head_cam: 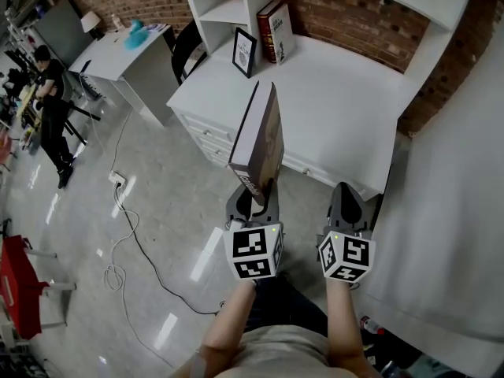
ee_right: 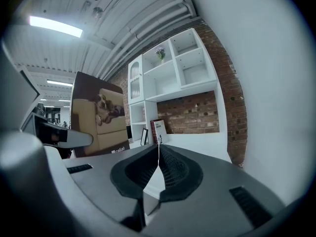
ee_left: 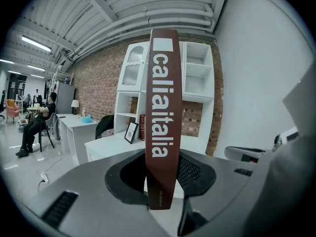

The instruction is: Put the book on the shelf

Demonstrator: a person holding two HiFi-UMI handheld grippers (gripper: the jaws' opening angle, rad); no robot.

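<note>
A large book (head_cam: 261,136) stands upright in my left gripper (head_cam: 253,201), which is shut on its lower end. In the left gripper view the brown spine (ee_left: 160,117) with white lettering rises between the pads of that gripper (ee_left: 161,181). The right gripper view catches the book's cover (ee_right: 98,117), a dog on a sofa. My right gripper (head_cam: 347,201) hangs beside it, shut and holding nothing; its pads (ee_right: 166,168) meet. Ahead stands a white desk (head_cam: 339,93) with a white shelf unit (head_cam: 228,10) on it. That shelf unit (ee_left: 197,78) (ee_right: 173,68) has bare compartments.
Two books (head_cam: 276,30) lean against the shelf unit, with a framed picture (head_cam: 244,51) in front. A black chair (head_cam: 183,47) and a grey desk (head_cam: 126,50) stand to the left. Cables (head_cam: 126,235) trail over the floor. A person (head_cam: 51,109) sits far left. A white wall (head_cam: 457,211) runs along the right.
</note>
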